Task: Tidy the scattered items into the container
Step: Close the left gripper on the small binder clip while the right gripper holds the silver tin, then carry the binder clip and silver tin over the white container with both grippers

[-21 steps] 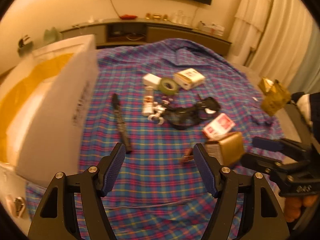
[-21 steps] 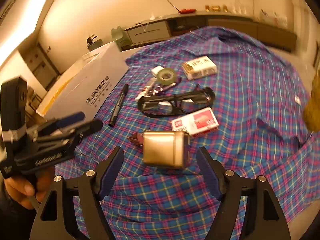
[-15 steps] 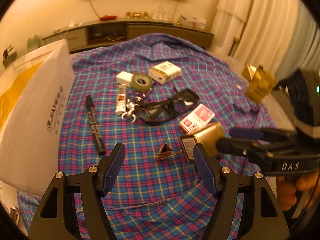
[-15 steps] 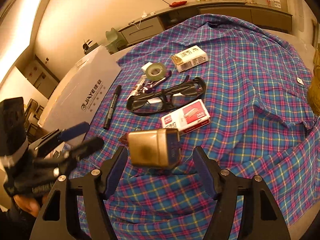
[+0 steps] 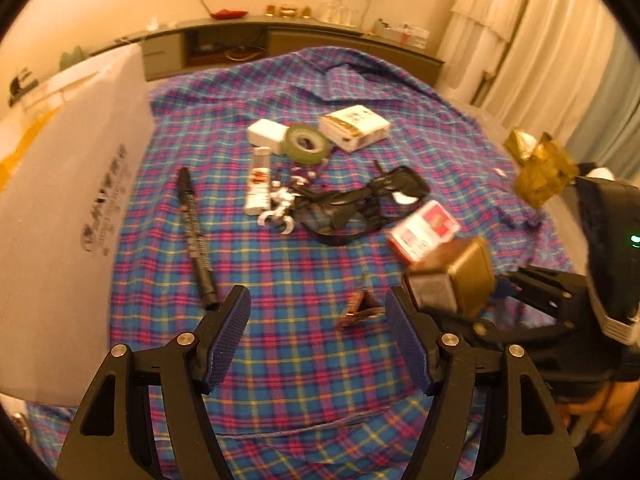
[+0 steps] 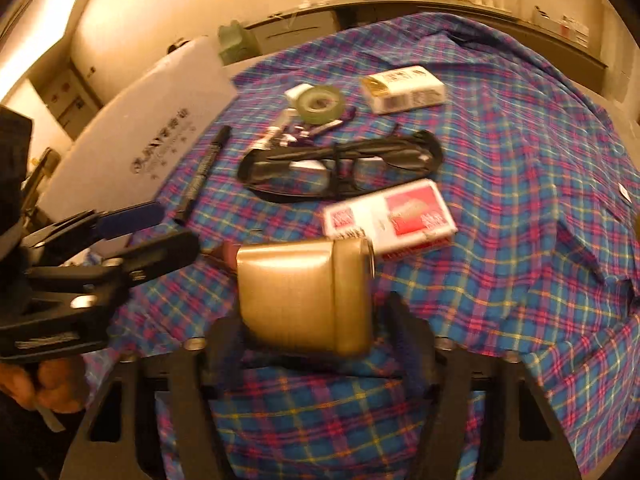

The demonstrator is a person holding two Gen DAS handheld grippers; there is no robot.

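On the cloth (image 5: 304,264), the pen (image 5: 196,236) lies nearest the box (image 5: 60,216) at its left edge; the glasses (image 5: 352,208) lie mid-cloth, the tape roll (image 5: 306,143) behind them.

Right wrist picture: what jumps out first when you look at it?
The shiny gold box, big in the middle, sits between the fingers of the right gripper. Behind it on the plaid cloth lie a red and white pack and black glasses. The left gripper pokes in from the left, open and empty.
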